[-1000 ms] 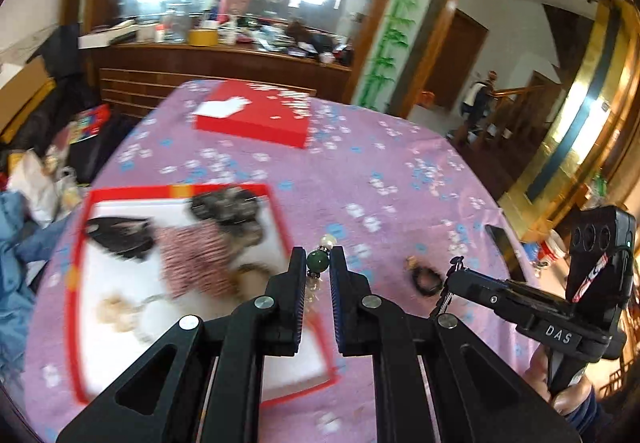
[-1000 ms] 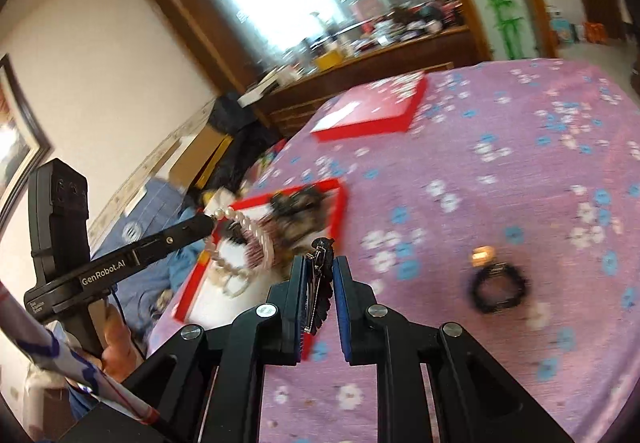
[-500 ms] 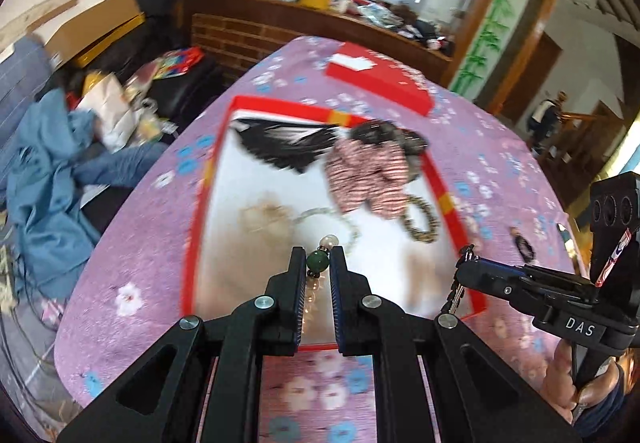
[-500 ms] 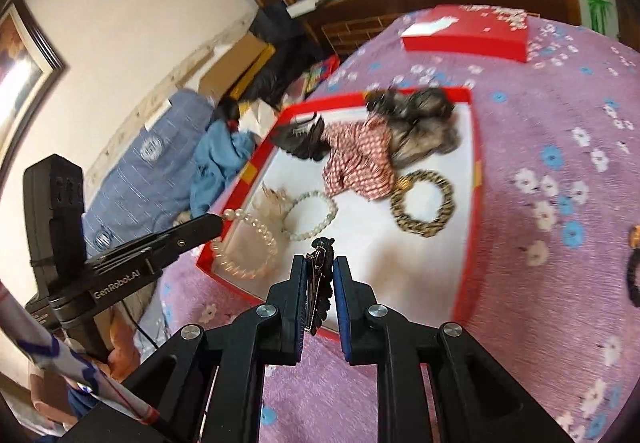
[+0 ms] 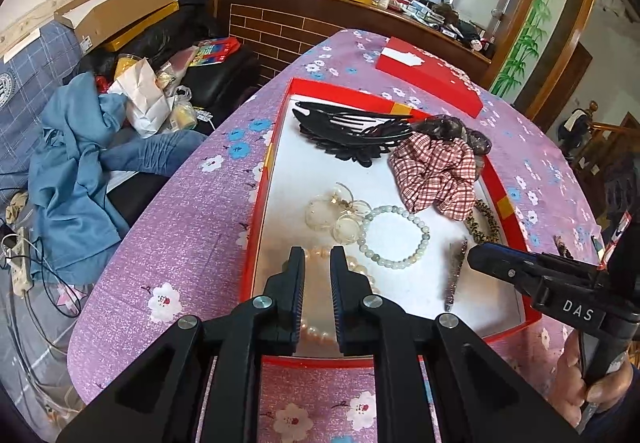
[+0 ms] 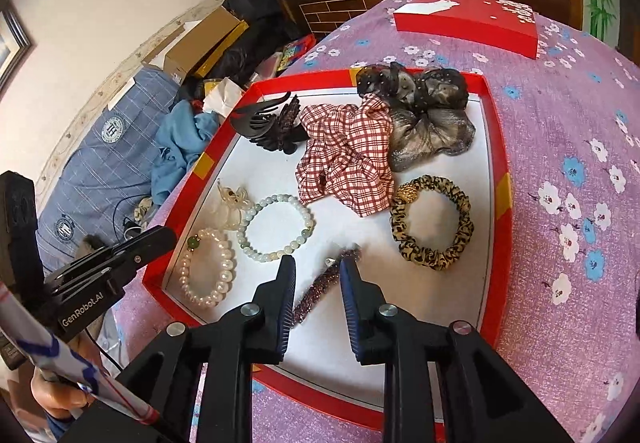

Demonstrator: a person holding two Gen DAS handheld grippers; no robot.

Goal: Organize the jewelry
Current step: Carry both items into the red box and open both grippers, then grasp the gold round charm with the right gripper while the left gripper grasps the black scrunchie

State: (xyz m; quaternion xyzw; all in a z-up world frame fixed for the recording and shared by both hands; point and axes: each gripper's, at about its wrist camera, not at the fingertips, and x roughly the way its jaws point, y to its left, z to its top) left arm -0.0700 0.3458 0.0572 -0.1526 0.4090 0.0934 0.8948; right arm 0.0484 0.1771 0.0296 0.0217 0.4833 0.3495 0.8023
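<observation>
your left tool (image 5: 316,255) is opening over the limp white pearl bracelet (image 6: 206,269); your right tool (image 6: 316,265) is opening over the stiff glittery hair clip (image 6: 326,285) lying in the red tray (image 6: 496,243); regrip mid-length.

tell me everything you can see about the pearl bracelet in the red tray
The pearl bracelet is a closed loop of glossy cream beads with one green bead at its far side. It lies flat on the white floor of the red tray, in the near left corner, apart from the pale green bead bracelet. The left gripper hangs over it, jaws opening, pads not pressing on it.
</observation>
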